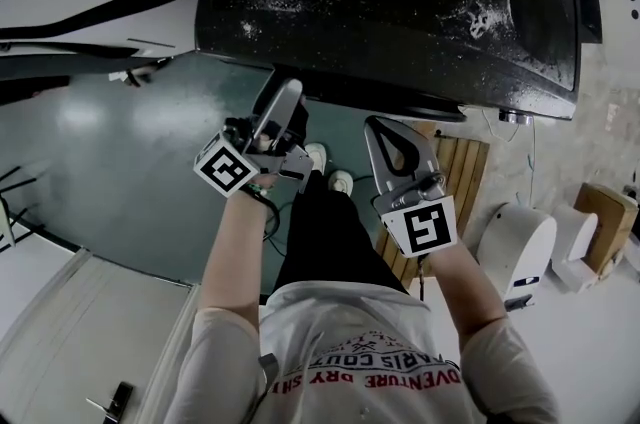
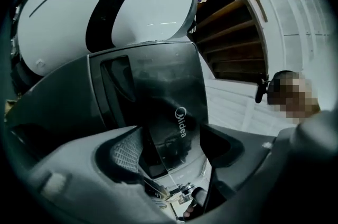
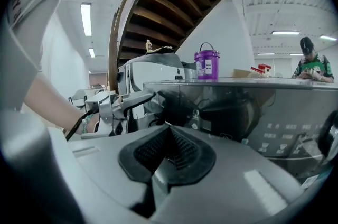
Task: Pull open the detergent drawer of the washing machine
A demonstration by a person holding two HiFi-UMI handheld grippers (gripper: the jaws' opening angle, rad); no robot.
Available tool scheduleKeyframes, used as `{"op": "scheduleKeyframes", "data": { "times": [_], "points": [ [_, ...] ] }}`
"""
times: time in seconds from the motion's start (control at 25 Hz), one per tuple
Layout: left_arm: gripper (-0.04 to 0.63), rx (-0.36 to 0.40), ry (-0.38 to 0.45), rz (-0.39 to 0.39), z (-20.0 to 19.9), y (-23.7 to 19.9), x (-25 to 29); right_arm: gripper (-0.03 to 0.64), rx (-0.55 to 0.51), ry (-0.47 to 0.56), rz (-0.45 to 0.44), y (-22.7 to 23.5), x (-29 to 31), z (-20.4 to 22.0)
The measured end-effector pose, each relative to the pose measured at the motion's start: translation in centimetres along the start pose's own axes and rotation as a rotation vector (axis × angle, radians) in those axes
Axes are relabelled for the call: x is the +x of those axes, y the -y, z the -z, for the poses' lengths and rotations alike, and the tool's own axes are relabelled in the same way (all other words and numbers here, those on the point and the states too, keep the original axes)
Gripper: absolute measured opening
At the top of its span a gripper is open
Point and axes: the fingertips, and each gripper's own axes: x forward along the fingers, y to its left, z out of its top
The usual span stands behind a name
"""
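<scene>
The dark washing machine fills the top of the head view, its lid speckled with white residue. My left gripper is at the machine's front left edge. In the left gripper view that gripper stands open, and the glossy dark front panel with its white brand lettering and a recessed grip lies close ahead between the spread jaws, touched by neither pad. My right gripper hangs below the machine's front, apart from it. Its pads meet with nothing between them. The right gripper view shows the left gripper pointing at the machine's corner.
A purple tub stands on the machine's top. A white machine sits beside the dark one. A slatted wooden piece and a white rounded appliance are on the floor at right. A person stands far right.
</scene>
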Motion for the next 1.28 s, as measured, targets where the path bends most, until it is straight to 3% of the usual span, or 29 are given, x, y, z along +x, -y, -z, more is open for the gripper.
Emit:
{"op": "scheduleKeyframes", "data": {
  "times": [0.2, 0.52, 0.96, 1.28],
  "points": [
    [0.347, -0.038, 0.026, 0.100, -0.8, 0.7, 0.7, 0.002, 0.011, -0.029, -0.001, 0.1, 0.1, 1.3],
    [0.316, -0.053, 0.083, 0.104, -1.0, 0.6, 0.6, 0.002, 0.015, -0.044, 0.004, -0.1, 0.4, 2.1],
    [0.279, -0.115, 0.083, 0.123, -0.9, 0.6, 0.0, 0.002, 0.000, -0.046, 0.038, -0.2, 0.3, 2.4],
    [0.258, -0.118, 0.061, 0.151, 0.0, 1.6, -2.3, 0.002, -0.031, -0.040, 0.077, 0.2, -0.3, 3.0]
  ]
}}
